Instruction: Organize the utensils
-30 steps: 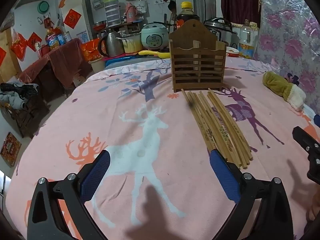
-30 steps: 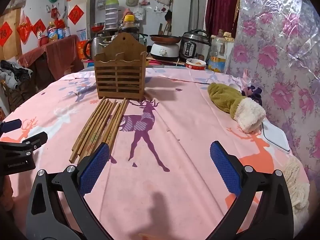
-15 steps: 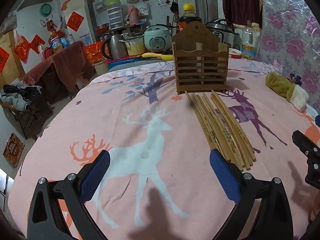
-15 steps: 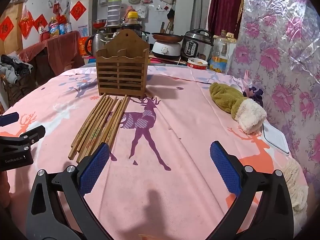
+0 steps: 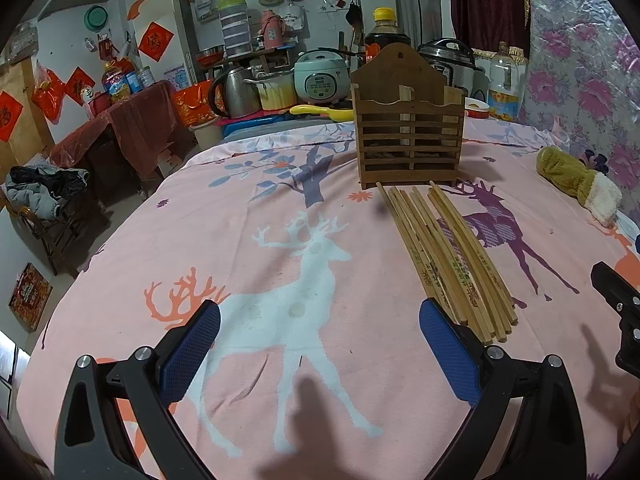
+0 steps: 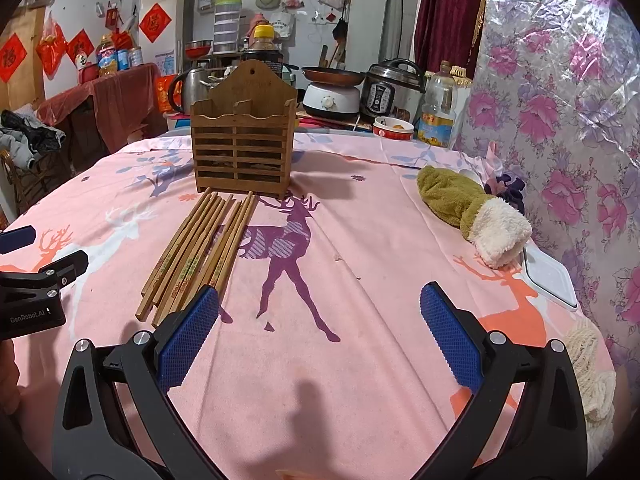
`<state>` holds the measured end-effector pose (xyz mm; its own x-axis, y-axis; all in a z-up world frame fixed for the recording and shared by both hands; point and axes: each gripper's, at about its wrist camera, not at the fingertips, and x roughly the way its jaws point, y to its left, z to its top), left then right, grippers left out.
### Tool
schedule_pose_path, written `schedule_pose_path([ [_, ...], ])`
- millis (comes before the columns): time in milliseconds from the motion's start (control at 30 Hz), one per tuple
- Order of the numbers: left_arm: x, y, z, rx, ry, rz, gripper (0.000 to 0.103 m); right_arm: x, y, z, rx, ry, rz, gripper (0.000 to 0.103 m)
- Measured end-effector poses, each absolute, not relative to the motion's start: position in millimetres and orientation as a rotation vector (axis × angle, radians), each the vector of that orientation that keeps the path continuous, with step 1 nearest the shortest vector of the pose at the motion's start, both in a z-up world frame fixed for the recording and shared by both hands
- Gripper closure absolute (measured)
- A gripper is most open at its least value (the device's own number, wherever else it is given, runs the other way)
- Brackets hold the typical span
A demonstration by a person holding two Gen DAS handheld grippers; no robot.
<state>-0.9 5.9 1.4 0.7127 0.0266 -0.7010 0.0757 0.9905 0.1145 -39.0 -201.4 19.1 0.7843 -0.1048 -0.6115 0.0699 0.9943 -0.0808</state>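
While both tools hover above the pink deer-print tablecloth (image 5: 248,208), the left gripper (image 5: 320,344) and the right gripper (image 6: 320,332) each have their blue-padded fingers spread wide apart with nothing between them. A bundle of wooden chopsticks (image 5: 444,256) lies flat on the cloth between the two tools, its near ends just beside the left gripper's right finger and the right gripper's left finger, its far ends reaching almost to the foot of the slatted wooden utensil holder (image 6: 242,148), which stands upright straight ahead. Ahead and to the right of the right gripper lies a green and cream plush glove (image 6: 472,212), well apart from the chopsticks.
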Motion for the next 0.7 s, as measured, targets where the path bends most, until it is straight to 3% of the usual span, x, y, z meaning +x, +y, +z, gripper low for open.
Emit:
schedule_pose_path([
  [700,-1.2,8.3,0.8,0.137,0.783,-0.031,0.006,-39.2,-202.3,20.1,-0.055,0.661,-0.095,0.006],
])
